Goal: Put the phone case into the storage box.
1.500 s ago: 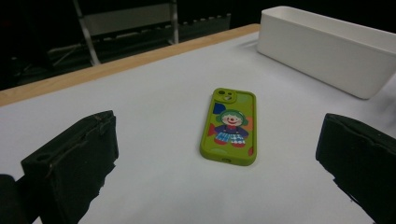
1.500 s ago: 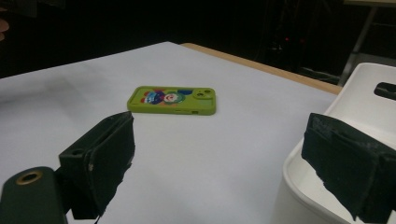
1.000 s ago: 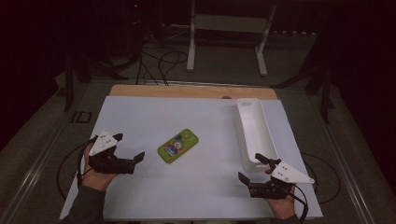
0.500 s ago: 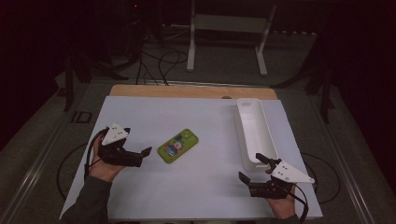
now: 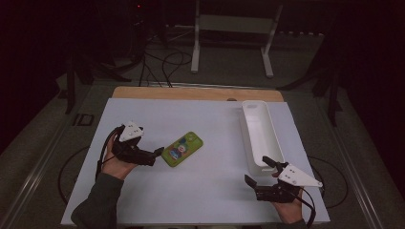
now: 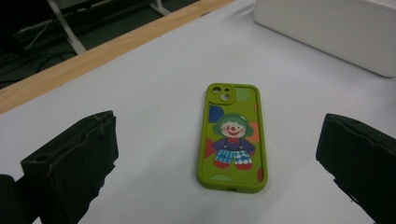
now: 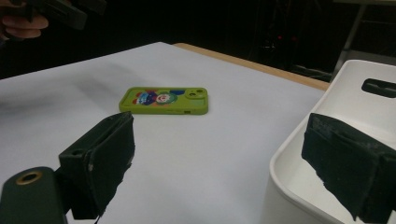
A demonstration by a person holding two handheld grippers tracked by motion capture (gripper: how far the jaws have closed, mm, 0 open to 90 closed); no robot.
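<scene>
Two grippers sit over the white table (image 5: 200,200), both with jaws spread wide and holding nothing. The left gripper (image 5: 155,156) at nine o'clock points at the green phone case (image 5: 182,149), which lies flat near the centre, clown picture up, just beyond its jaw tips. At three o'clock stands the long white tray (image 5: 260,133); the right gripper (image 5: 255,172) hovers at five o'clock, near the tray's close end
</scene>
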